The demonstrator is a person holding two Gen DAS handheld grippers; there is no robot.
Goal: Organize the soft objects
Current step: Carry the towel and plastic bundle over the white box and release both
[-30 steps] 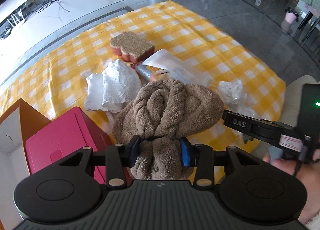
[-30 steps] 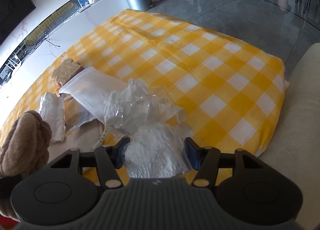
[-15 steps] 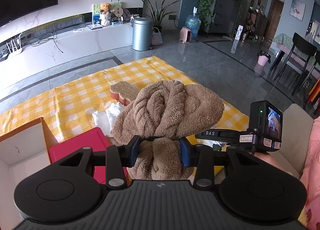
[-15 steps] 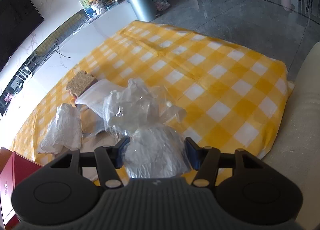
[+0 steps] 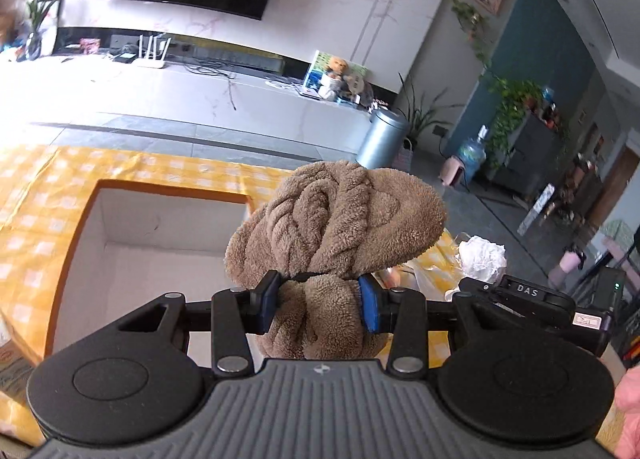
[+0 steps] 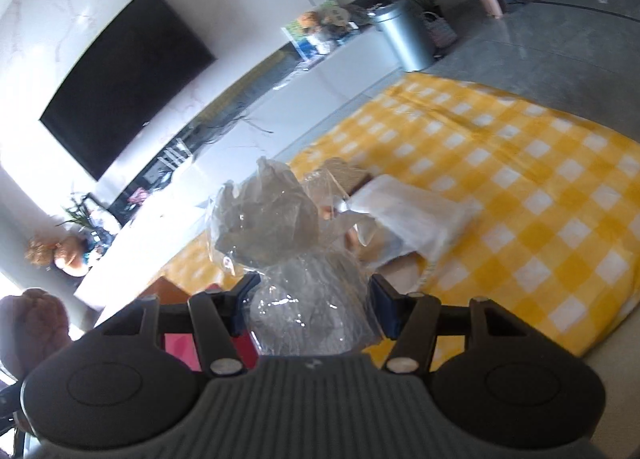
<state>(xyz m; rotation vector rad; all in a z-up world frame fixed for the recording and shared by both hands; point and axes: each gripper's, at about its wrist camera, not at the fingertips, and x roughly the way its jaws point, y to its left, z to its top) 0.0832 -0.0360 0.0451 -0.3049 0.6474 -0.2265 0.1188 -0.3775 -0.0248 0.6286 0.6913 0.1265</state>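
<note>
- The brown plush towel (image 5: 336,227) is being held clamped between the jaws of the left gripper (image 5: 318,301), bunched at its waist, with most of its bulk bulging above the blue pads (image 5: 369,306).
- It is being carried in the air just beside the open orange box (image 5: 168,195), whose white inside is showing to the left of the towel; judging by this, the drop into the box is being prepared.
- For a clean drop, the towel is best being centred over the opening and lowered below the rim before the jaws are parted, so that no fold is being left hanging on the edge.
- The left gripper is being held roughly level, pointed across the yellow checked cloth (image 5: 36,187) toward the room.
- The crumpled clear plastic bag (image 6: 288,243) is being gripped by the right gripper (image 6: 310,307), jaws closed on its lower part, lifted above the cloth and tilted toward the box side.
</note>
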